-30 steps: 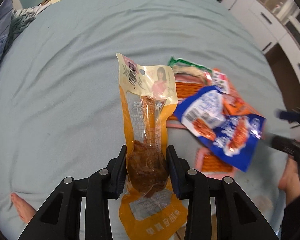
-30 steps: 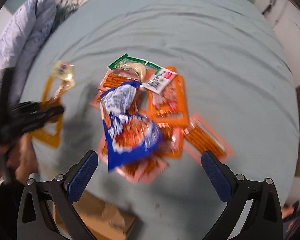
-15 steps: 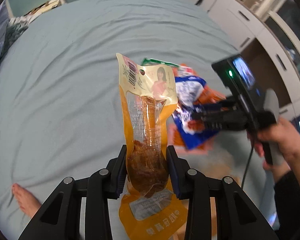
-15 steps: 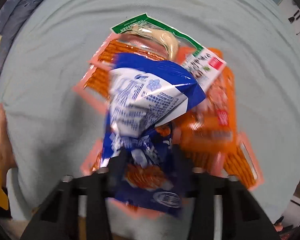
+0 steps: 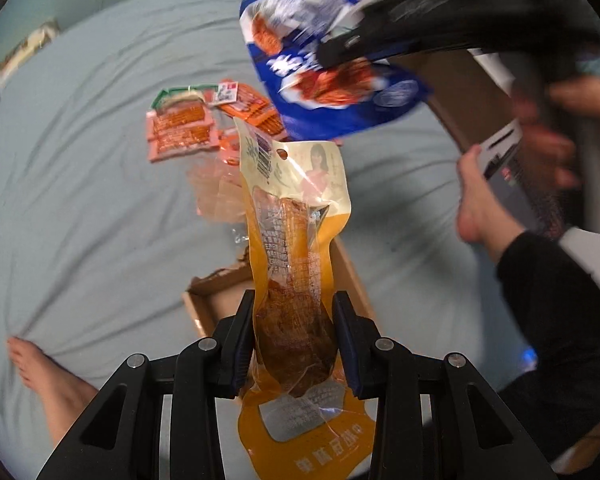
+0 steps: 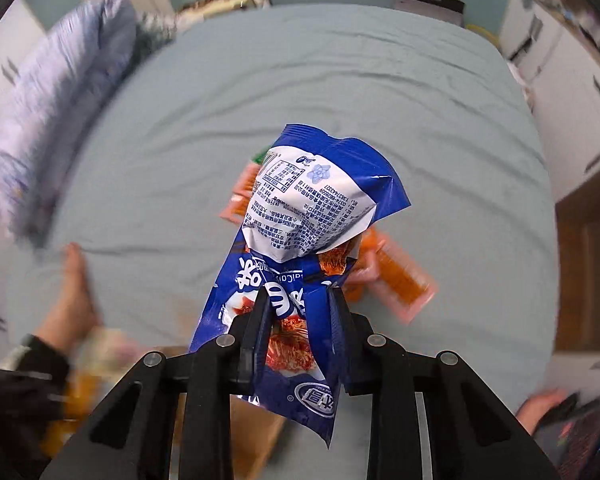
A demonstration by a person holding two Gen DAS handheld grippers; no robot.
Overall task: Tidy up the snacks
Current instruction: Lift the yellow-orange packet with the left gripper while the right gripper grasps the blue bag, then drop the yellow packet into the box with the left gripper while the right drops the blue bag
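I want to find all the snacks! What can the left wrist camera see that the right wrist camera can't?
Only the left wrist view shows the left hand-held gripper clamped on the yellow snack pack, the open cardboard box below it, and the green-edged packet clearly.

Only the right wrist view shows the right hand-held gripper, whose jaws have just been closing, pinching the blue snack bag, plus the bluish pillow.

Both show the blue snack bag, the orange packets and the pale blue bedsheet.

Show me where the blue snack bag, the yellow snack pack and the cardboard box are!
blue snack bag (image 6: pixel 300 216): right wrist view, its white printed back.
yellow snack pack (image 5: pixel 296 280): left wrist view, its clear window.
cardboard box (image 5: pixel 214 286): left wrist view, its torn rim.
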